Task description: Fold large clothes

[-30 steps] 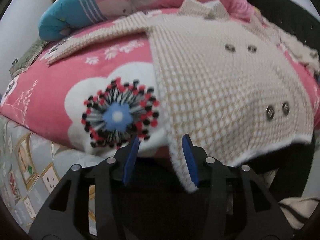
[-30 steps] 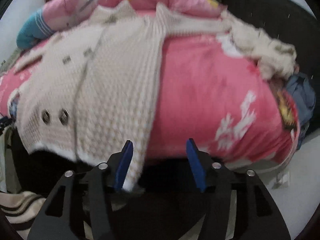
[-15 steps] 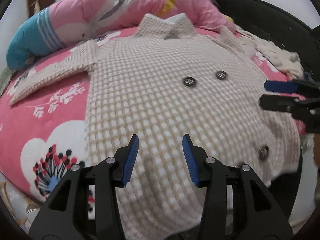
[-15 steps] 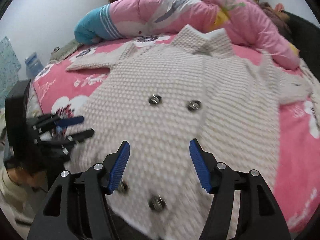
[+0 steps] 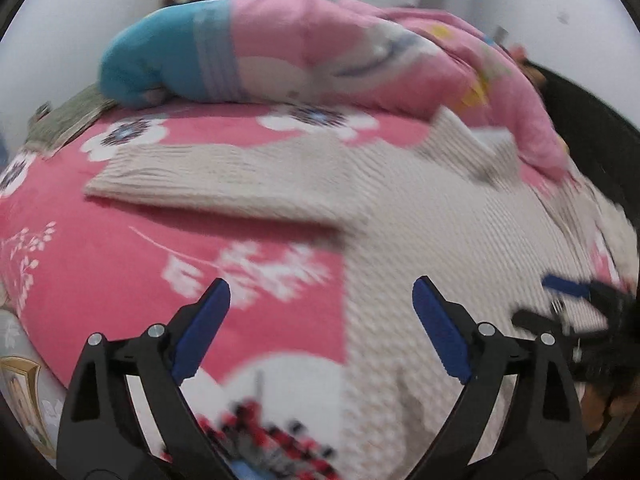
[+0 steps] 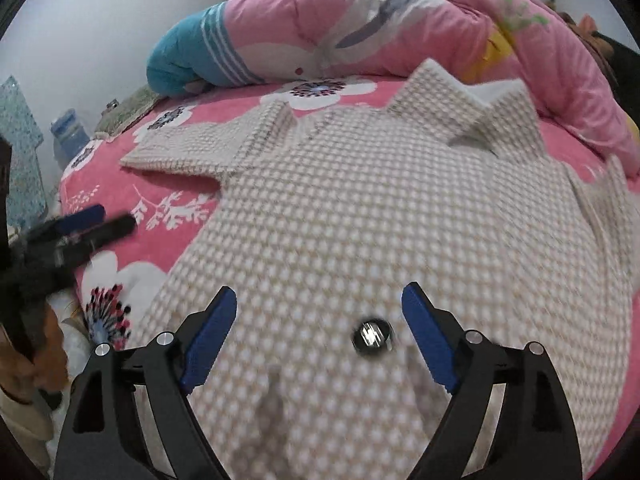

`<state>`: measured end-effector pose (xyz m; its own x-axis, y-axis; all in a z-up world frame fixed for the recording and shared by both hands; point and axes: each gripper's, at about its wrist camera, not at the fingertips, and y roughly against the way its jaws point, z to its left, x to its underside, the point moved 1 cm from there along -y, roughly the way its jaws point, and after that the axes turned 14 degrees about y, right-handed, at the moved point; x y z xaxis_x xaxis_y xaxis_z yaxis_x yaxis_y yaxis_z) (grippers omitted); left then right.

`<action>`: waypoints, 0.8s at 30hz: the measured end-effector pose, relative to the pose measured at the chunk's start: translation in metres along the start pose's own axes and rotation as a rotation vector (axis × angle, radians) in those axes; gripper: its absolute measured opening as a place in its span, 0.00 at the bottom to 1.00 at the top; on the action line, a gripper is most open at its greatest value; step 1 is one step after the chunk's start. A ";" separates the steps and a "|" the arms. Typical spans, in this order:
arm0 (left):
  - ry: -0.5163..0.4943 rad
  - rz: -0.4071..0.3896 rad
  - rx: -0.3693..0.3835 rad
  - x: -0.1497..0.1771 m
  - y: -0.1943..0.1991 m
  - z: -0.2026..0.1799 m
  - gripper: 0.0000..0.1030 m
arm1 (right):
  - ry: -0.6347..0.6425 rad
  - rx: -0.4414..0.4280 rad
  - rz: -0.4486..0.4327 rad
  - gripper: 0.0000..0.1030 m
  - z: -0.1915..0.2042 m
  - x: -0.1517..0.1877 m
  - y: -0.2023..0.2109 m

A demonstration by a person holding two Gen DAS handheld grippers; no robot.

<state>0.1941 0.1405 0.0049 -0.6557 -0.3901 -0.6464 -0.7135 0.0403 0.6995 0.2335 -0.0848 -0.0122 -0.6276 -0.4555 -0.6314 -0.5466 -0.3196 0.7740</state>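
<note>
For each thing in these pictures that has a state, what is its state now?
Knit coat: spread flat on the bed, front up, not yet folded.
Coat sleeve: stretched out sideways, flat.
Coat collar: spread open at the top.
Left gripper: jaws just opened wide, nothing between them.
Right gripper: jaws just opened wide, empty, above the coat.
Pink quilt: bunched behind the coat.

Knit coat [image 6: 360,208] on floral bed [image 6: 176,240]
</note>
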 end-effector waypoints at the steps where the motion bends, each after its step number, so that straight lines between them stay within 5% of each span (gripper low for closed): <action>1: 0.038 -0.012 -0.008 -0.010 -0.004 0.011 0.86 | 0.010 0.006 0.001 0.80 0.001 -0.003 -0.005; 8: 0.238 -0.031 -0.067 -0.059 -0.042 0.074 0.86 | 0.032 0.016 0.016 0.80 -0.001 -0.012 -0.035; 16: 0.515 0.047 -0.085 -0.093 -0.101 0.149 0.85 | 0.044 -0.014 0.044 0.80 -0.005 -0.005 -0.059; 20: 0.617 0.054 -0.072 -0.104 -0.122 0.174 0.78 | 0.034 -0.035 0.044 0.80 -0.007 -0.004 -0.063; 24: 0.653 0.033 -0.145 -0.117 -0.141 0.188 0.52 | 0.033 -0.043 0.043 0.80 -0.008 -0.002 -0.066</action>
<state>0.3251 0.3536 -0.0760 -0.3601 -0.8692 -0.3388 -0.6252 -0.0446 0.7792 0.2757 -0.0692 -0.0618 -0.6310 -0.4961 -0.5964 -0.4949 -0.3346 0.8019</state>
